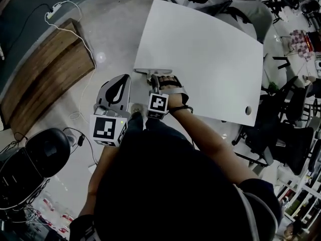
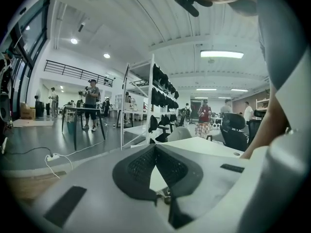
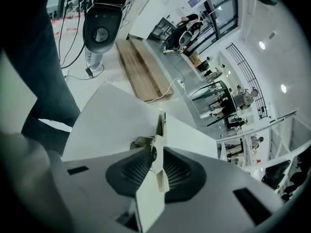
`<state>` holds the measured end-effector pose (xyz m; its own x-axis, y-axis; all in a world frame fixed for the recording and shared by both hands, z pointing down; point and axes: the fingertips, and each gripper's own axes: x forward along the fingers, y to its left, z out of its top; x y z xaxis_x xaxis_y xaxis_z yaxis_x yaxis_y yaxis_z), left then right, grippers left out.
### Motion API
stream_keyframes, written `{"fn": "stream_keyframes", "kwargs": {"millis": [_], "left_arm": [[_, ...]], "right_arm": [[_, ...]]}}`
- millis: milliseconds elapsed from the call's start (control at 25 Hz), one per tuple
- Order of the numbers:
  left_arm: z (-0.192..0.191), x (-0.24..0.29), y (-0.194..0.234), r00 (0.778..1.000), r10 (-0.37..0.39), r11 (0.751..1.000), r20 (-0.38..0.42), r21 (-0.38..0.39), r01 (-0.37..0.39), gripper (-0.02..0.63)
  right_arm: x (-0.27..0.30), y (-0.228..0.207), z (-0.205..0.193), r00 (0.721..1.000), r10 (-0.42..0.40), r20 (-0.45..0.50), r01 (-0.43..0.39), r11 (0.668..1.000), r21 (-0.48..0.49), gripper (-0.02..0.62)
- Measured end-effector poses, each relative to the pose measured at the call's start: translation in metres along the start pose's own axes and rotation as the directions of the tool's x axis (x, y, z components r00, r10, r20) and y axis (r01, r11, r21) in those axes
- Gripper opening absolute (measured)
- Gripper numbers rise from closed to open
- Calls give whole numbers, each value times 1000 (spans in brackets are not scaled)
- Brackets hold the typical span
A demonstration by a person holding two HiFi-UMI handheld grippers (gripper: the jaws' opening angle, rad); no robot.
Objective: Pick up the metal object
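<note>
The metal object is a flat pale bracket at the near left corner of the white table. My right gripper reaches over that corner. In the right gripper view the metal object stands on edge between the black pads of my right gripper, which press on it from both sides, and its tip sticks out past the jaws above the tabletop. My left gripper hangs off the table to the left. In its own view the left gripper has its pads meeting at the tips with nothing between them.
A wooden bench stands on the floor to the left, with a white power strip and cable behind it. A black machine sits at the lower left. Office chairs crowd the table's right side. A cable hole marks the table's near right corner.
</note>
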<state>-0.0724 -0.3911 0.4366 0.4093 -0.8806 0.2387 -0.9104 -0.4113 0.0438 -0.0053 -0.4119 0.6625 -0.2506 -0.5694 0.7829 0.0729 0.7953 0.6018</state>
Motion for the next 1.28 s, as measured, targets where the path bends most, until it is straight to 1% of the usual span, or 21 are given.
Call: {"fn": "stream_keyframes", "kwargs": {"millis": [120, 200, 320, 480, 600, 680, 720, 800, 920, 1000, 1040, 1120, 1200, 1240, 1280], "left_arm": [[-2, 1, 3, 1000, -12, 1000, -4, -2, 12, 23], [-3, 2, 6, 1000, -21, 1000, -2, -3, 21, 23], [-4, 5, 7, 999, -35, 999, 1, -3, 35, 23], [1, 11, 4, 998, -60, 998, 10, 5, 60, 23], [8, 15, 4, 997, -77, 997, 24, 17, 76, 23], [14, 17, 6, 996, -80, 996, 43, 30, 79, 23], [19, 18, 7, 995, -80, 996, 55, 36, 78, 23], [30, 20, 8, 993, -79, 996, 84, 48, 75, 23], [47, 24, 10, 988, -86, 995, 126, 62, 79, 23], [60, 25, 11, 984, -92, 994, 155, 65, 83, 23], [66, 26, 11, 981, -95, 994, 170, 67, 84, 23], [81, 26, 9, 974, -103, 993, 202, 74, 90, 23], [98, 27, 5, 966, -113, 992, 233, 81, 97, 23], [106, 27, 3, 962, -116, 992, 247, 85, 98, 23], [114, 27, 1, 958, -118, 991, 260, 91, 98, 23]], "right_arm": [[0, -4, 1, 999, -34, -8, 34, 999, -1, 54], [-4, -11, 2, 998, -59, -4, 59, 998, 16, 34], [-10, -21, 2, 997, -80, 7, 80, 996, 49, 31], [-27, -44, 1, 990, -136, 30, 133, 986, 97, 31], [-52, -71, 5, 977, -205, 57, 193, 966, 173, 31], [-75, -96, 8, 958, -275, 83, 246, 934, 260, 31], [-88, -109, 10, 943, -317, 100, 272, 909, 316, 31], [-117, -137, 12, 906, -402, 131, 311, 843, 439, 31], [-162, -174, 9, 839, -521, 156, 336, 722, 605, 31], [-187, -194, 6, 794, -586, 165, 335, 646, 686, 31], [-199, -202, 4, 769, -616, 172, 330, 613, 718, 31], [-222, -215, -1, 711, -676, 192, 303, 541, 784, 31], [-242, -226, -9, 650, -733, 199, 249, 453, 856, 30], [-250, -230, -13, 625, -756, 194, 218, 408, 887, 31], [-257, -233, -17, 607, -772, 187, 189, 369, 910, 31]]}}
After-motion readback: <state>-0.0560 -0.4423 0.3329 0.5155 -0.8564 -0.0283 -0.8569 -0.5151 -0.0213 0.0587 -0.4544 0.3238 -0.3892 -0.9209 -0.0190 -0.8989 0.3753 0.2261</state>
